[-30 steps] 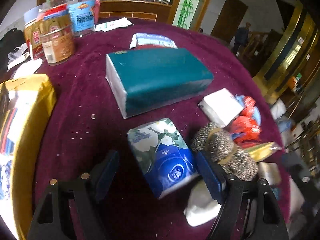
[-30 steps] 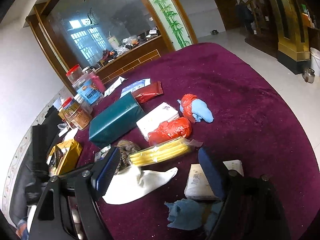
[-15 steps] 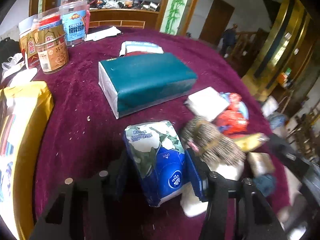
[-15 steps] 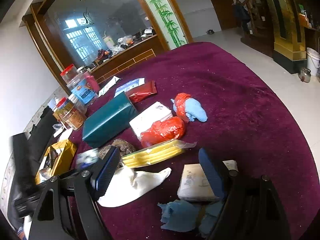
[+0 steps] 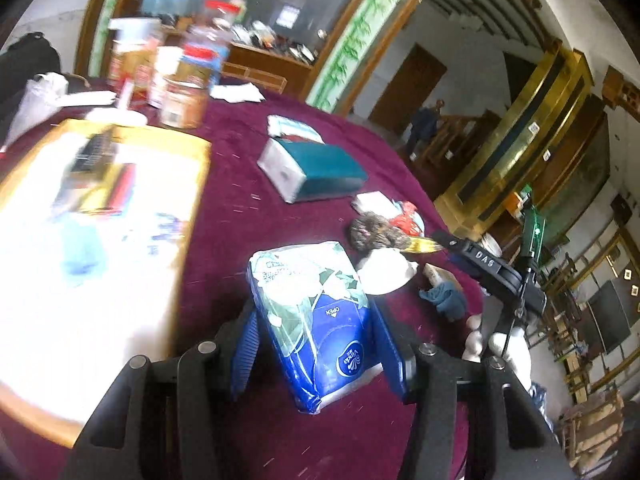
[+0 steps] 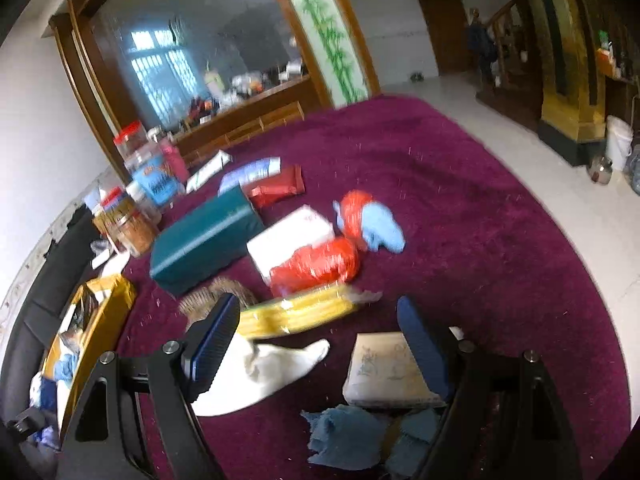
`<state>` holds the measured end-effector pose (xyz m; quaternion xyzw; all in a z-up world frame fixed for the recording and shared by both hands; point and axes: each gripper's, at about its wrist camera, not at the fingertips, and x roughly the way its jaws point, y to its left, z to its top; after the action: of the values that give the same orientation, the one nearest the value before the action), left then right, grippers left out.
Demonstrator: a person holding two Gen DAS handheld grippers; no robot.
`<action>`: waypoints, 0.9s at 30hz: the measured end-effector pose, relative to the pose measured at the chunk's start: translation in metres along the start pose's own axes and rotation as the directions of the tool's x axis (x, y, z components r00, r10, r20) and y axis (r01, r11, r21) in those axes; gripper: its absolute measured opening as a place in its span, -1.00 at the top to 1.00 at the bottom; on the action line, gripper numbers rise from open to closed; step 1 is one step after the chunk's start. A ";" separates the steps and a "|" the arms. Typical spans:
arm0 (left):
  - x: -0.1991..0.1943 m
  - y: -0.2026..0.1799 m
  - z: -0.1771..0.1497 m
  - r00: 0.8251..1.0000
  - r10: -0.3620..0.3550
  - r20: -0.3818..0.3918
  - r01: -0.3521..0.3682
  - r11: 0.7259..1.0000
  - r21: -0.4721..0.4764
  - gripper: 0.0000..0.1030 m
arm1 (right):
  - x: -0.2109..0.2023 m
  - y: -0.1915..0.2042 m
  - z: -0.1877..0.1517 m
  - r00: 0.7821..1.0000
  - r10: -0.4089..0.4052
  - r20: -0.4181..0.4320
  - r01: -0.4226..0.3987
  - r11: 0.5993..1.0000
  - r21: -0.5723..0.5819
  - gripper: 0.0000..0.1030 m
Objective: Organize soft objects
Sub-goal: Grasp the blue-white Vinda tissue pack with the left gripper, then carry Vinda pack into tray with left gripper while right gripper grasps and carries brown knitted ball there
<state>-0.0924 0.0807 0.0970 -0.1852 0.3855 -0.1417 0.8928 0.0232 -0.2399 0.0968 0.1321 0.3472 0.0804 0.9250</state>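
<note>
The left tongs [image 5: 316, 354] have the blue-and-white tissue pack [image 5: 316, 320] squeezed between their blue pads, jaws about half closed, and the pack sits lifted off the maroon counter [image 5: 248, 240], tilted with its floral end pointing away from the camera. Just to the left lies the yellow-rimmed box [image 5: 200, 184], washed out and blurred, contents hard to make out. Beyond the pack rests the teal tissue block [image 5: 320, 168], and near it the brown knitted bundle [image 5: 372, 232], a white cloth [image 5: 384, 272] and a blue rag [image 5: 444, 300]. Over on the right side, the right tongs [image 6: 316, 348] hang wide apart with nothing between the pads, poised above the white cloth [image 6: 272, 372] and the yellow strip pack [image 6: 300, 314]. A flat pale packet [image 6: 384, 372] lies just beside the right-hand pad, though whether they touch I cannot tell, and crumpled blue rags [image 6: 348, 440] sit in front of it. Farther out, red bags [image 6: 316, 264], a light blue cloth [image 6: 380, 228] and a white pack [image 6: 288, 236] cluster close together, with jars [image 6: 132, 216] standing at the counter's far edge
</note>
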 end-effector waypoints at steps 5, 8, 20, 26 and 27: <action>-0.052 0.038 -0.010 0.997 0.047 0.064 -0.045 0.999 -0.027 -0.10 | 0.003 0.045 0.009 0.992 0.073 -0.103 -0.085 0.990 -0.115 -0.56; -0.069 0.068 -0.012 0.992 0.090 0.088 -0.083 0.994 -0.072 -0.10 | 0.020 0.081 0.013 0.985 0.031 -0.171 -0.070 0.972 -0.226 -0.55; -0.099 0.161 -0.013 0.966 0.248 0.070 -0.227 0.949 -0.220 -0.11 | 0.082 0.127 -0.008 0.939 -0.218 -0.266 0.070 0.878 -0.474 0.16; -0.069 0.181 0.020 0.937 0.346 -0.044 -0.348 0.922 -0.167 -0.13 | 0.054 0.122 0.006 0.959 -0.174 -0.224 0.066 0.905 -0.421 0.16; -0.064 0.184 0.025 0.934 0.353 -0.057 -0.358 0.919 -0.166 -0.14 | 0.049 0.124 0.009 0.963 -0.164 -0.214 0.062 0.907 -0.416 0.16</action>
<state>-0.0960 0.2755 0.0721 -0.1875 0.4350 0.0543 0.8790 0.0581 -0.1115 0.1103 -0.0940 0.4413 0.1121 0.8854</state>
